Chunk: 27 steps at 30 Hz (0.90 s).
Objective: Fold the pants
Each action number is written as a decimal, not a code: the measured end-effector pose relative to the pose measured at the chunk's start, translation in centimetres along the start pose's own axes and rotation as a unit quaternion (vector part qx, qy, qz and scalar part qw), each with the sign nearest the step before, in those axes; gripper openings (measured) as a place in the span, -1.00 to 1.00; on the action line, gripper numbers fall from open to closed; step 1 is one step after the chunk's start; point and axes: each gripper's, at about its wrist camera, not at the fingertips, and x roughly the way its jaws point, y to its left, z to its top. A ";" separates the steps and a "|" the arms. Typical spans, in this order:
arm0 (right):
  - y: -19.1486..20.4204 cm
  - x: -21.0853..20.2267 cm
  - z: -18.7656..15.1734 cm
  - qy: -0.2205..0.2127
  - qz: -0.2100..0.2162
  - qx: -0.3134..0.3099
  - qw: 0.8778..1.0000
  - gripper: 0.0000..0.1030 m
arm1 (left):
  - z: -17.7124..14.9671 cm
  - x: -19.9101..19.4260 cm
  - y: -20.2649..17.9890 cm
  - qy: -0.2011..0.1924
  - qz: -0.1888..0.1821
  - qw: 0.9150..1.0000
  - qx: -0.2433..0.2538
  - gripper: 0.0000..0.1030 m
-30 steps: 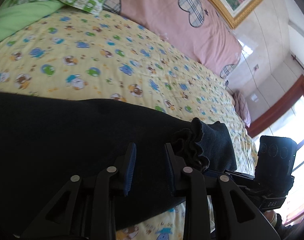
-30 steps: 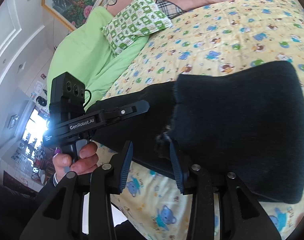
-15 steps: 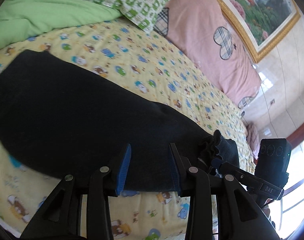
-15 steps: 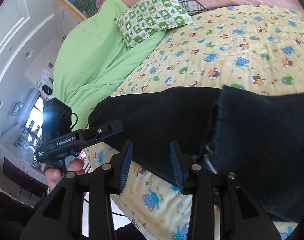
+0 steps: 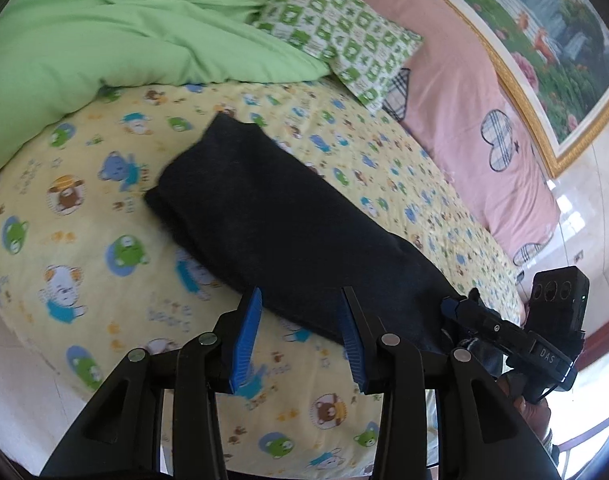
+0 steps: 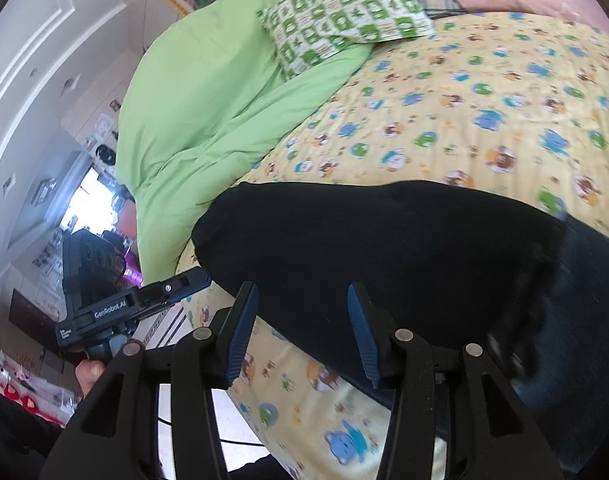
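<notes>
Bedside, both grippers (image 5: 300,332) (image 6: 302,332) agape above pants (image 5: 272,232)

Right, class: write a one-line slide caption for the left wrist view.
Open left gripper hovers over dark pants lying folded on a cartoon-print bedsheet.

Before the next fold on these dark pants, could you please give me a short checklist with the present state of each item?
1. Left gripper open and empty: ok, its blue pads are apart with nothing between them.
2. Right gripper open and empty: ok, jaws apart.
3. Pants lying on the yellow bedsheet, not hanging: ok.
4. Pants clear of the green duvet and checked pillow: ok.
5. Folded layers lined up at the edges: cannot tell, the fabric is too dark.
6. Near end by the right gripper smooth: not ok, it looks bunched.
</notes>
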 end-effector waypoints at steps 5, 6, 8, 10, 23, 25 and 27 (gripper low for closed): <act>1.4 2.1 1.4 0.017 0.005 -0.023 1.000 -0.06 | 0.2 -0.6 2.3 -0.004 0.019 0.999 -0.037 -0.22; 1.7 2.6 1.8 0.021 0.006 -0.029 0.999 -0.06 | 0.2 -0.7 2.7 -0.005 0.021 0.999 -0.043 -0.22; 2.3 3.3 2.3 0.026 0.008 -0.037 0.999 -0.06 | 0.4 -0.7 3.3 -0.005 0.025 0.998 -0.051 -0.10; 2.7 4.1 3.0 0.030 0.011 -0.045 0.998 -0.06 | 0.5 -0.6 3.8 -0.006 0.028 0.998 -0.061 -0.02; 5.5 11.4 8.7 0.090 0.014 -0.137 0.986 -0.05 | 1.6 2.2 5.5 0.004 0.021 0.994 -0.110 -0.02; 6.0 12.9 9.5 0.102 0.016 -0.156 0.982 -0.05 | 1.8 2.5 5.5 0.003 0.020 0.993 -0.115 -0.02; 6.5 14.3 10.3 0.113 0.019 -0.170 0.979 -0.05 | 2.0 2.8 5.6 0.001 0.019 0.993 -0.118 -0.02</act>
